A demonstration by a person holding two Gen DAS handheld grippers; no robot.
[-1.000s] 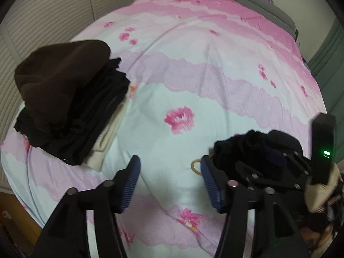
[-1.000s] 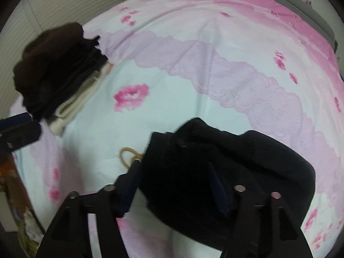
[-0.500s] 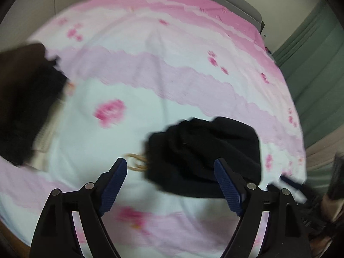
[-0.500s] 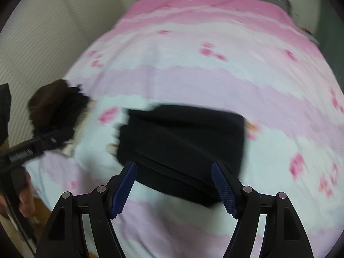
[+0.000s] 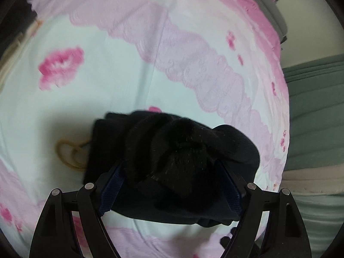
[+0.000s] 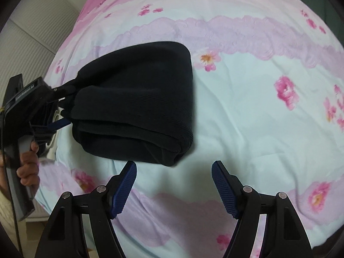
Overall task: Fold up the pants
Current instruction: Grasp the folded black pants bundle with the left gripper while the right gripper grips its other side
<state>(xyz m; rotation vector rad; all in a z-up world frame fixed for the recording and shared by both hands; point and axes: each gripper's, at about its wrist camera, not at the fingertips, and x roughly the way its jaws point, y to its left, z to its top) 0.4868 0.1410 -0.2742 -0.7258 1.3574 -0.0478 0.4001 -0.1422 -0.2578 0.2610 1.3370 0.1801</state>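
The black pants (image 6: 137, 99) lie folded in a thick bundle on the pink flowered bed sheet (image 6: 258, 107). In the left wrist view the bundle (image 5: 172, 161) fills the space between my left gripper's fingers. The left gripper (image 5: 172, 185) straddles its left end with jaws wide apart, fabric bulging between them. In the right wrist view the left gripper (image 6: 62, 111) is at the bundle's left end. My right gripper (image 6: 174, 185) is open and empty, just in front of the bundle's near edge, not touching it.
A tan rubber band (image 5: 68, 152) lies on the sheet by the bundle's left side. A pile of dark and cream clothes (image 5: 13, 28) sits at the far left. A green curtain (image 5: 316, 111) hangs beyond the bed's right edge.
My right gripper let go of the pants and drew back. My left gripper swung right and moved in around the bundle's left end.
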